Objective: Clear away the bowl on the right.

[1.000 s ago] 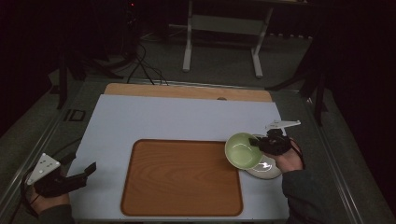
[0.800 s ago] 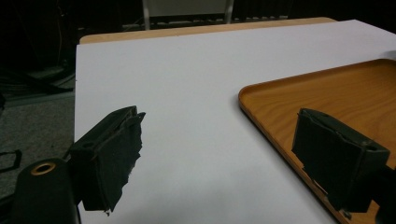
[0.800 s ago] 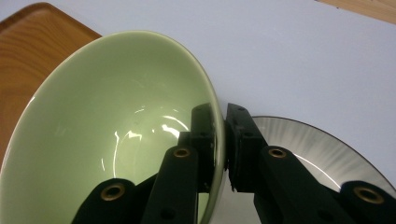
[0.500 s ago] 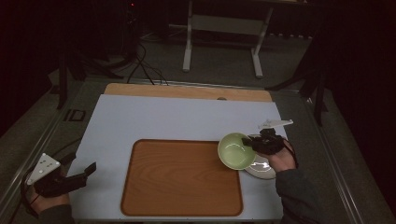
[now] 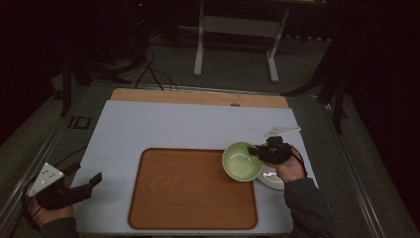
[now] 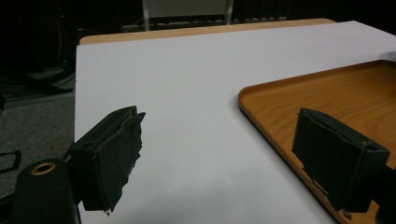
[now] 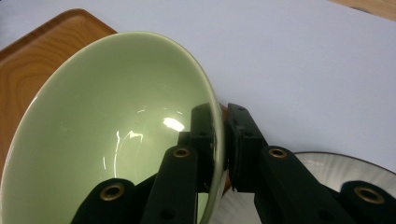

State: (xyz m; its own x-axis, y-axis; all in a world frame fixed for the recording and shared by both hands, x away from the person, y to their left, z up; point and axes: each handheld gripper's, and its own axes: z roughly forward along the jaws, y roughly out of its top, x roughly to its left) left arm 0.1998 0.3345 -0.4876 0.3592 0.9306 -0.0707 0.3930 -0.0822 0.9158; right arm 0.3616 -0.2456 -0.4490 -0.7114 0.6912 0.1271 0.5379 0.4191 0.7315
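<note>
Now right tool [image 7: 223, 140] pinches bowl [image 7: 116, 135] rim, above plate [image 7: 345, 170]; keep bowl level, lower gently onto tray [image 5: 188, 198]. Left tool [image 6: 219, 163] open, idle.

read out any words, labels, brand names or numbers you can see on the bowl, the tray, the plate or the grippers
There are none to read. The green bowl, the wooden tray, the plate, the white table cover and both grippers, left and right, carry no print, label or number.
</note>
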